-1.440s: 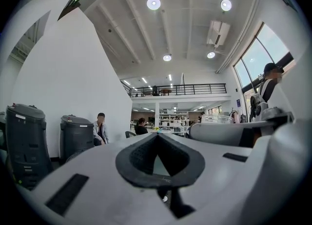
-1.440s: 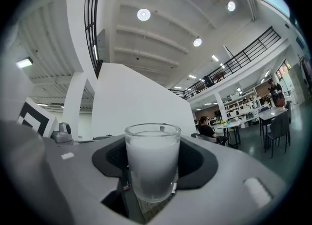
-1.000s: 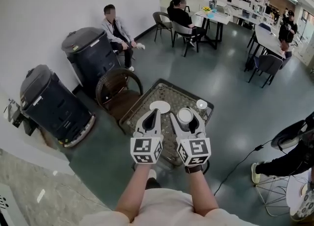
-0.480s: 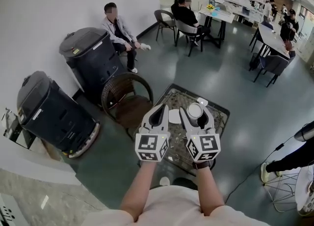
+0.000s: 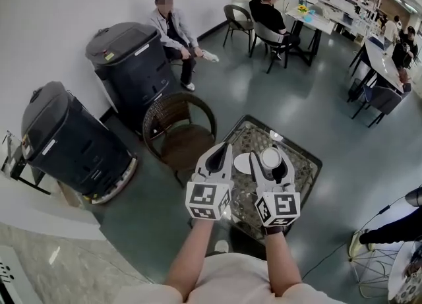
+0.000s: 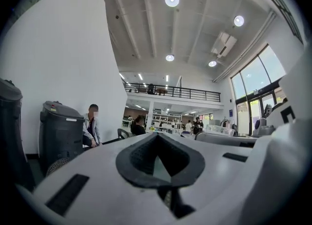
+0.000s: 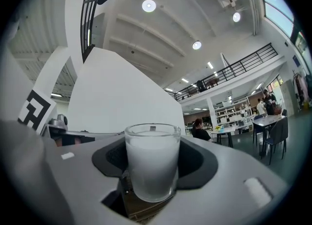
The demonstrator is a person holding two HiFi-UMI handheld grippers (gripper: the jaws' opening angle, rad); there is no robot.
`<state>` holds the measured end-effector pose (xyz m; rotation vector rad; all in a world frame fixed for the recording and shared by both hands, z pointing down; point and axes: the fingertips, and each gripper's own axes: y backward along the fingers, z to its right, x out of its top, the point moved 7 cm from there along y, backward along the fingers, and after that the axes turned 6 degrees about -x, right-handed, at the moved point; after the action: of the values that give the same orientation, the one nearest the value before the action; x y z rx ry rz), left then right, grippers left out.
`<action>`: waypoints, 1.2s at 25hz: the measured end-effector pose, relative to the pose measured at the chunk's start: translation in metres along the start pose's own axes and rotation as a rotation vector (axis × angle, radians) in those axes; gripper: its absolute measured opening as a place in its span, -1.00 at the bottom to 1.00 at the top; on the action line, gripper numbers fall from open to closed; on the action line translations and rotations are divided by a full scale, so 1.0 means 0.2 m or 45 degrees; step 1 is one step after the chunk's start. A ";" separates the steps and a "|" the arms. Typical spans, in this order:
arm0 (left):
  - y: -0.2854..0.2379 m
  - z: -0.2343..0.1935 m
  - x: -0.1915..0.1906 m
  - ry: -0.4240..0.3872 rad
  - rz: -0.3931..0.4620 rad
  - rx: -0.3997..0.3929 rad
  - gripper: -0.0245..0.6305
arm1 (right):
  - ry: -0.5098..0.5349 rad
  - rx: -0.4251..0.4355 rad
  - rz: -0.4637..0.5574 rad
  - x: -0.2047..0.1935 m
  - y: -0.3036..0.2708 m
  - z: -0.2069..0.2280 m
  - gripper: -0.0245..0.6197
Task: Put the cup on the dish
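Note:
A frosted white glass cup [image 7: 152,165] stands upright between the jaws of my right gripper [image 7: 152,156], which is shut on it. In the head view, the cup [image 5: 270,158] and right gripper [image 5: 271,161] hang over the small wicker-patterned table [image 5: 300,167]. The white dish [image 5: 242,162] lies on that table, just left of the cup and between the two grippers. My left gripper [image 5: 224,154] hovers left of the dish, jaws together and holding nothing. In the left gripper view, its black pads [image 6: 157,156] meet at the tip.
A round wicker chair [image 5: 181,134] stands left of the table. Two dark bins [image 5: 128,59] [image 5: 66,141] sit along the white wall, with a seated person [image 5: 175,29] behind. A small white object [image 5: 275,136] lies at the table's far corner. Other tables and people fill the back.
The view has shifted, so the table sits further right and lower. The dish, earlier beyond the left gripper's tip, now lies between the grippers. The cup stays in the right gripper.

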<state>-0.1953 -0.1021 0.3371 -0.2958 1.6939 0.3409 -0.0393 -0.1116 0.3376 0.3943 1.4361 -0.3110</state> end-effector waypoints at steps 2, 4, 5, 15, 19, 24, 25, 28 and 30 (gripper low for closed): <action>-0.04 -0.05 -0.07 0.009 -0.023 0.037 -0.92 | -0.020 -0.007 -0.012 -0.07 -0.06 0.03 -0.13; -0.09 -0.06 -0.14 0.005 -0.061 0.048 -0.92 | -0.022 -0.015 -0.018 -0.13 -0.11 0.07 -0.13; -0.11 -0.07 -0.17 0.001 -0.081 0.046 -0.92 | -0.016 -0.021 -0.017 -0.15 -0.13 0.09 -0.13; -0.37 -0.15 -0.40 -0.069 -0.186 0.020 -0.92 | 0.005 -0.006 -0.061 -0.45 -0.40 0.25 -0.13; -0.44 -0.13 -0.48 -0.177 -0.194 -0.013 -0.92 | 0.005 -0.001 -0.065 -0.53 -0.44 0.28 -0.13; -0.51 -0.14 -0.56 -0.248 -0.174 -0.036 -0.92 | -0.021 -0.002 -0.074 -0.64 -0.47 0.34 -0.13; -0.52 -0.15 -0.59 -0.238 -0.175 -0.016 -0.92 | -0.024 0.004 -0.084 -0.67 -0.47 0.35 -0.13; -0.52 -0.17 -0.66 -0.202 -0.193 0.019 -0.92 | -0.016 0.010 -0.127 -0.75 -0.45 0.38 -0.13; -0.52 -0.18 -0.73 -0.176 -0.227 0.021 -0.92 | -0.002 0.004 -0.152 -0.80 -0.44 0.40 -0.13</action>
<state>-0.1678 -0.2112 0.4806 -0.3993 1.5216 0.2105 -0.0235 -0.2299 0.4970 0.3112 1.4603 -0.4102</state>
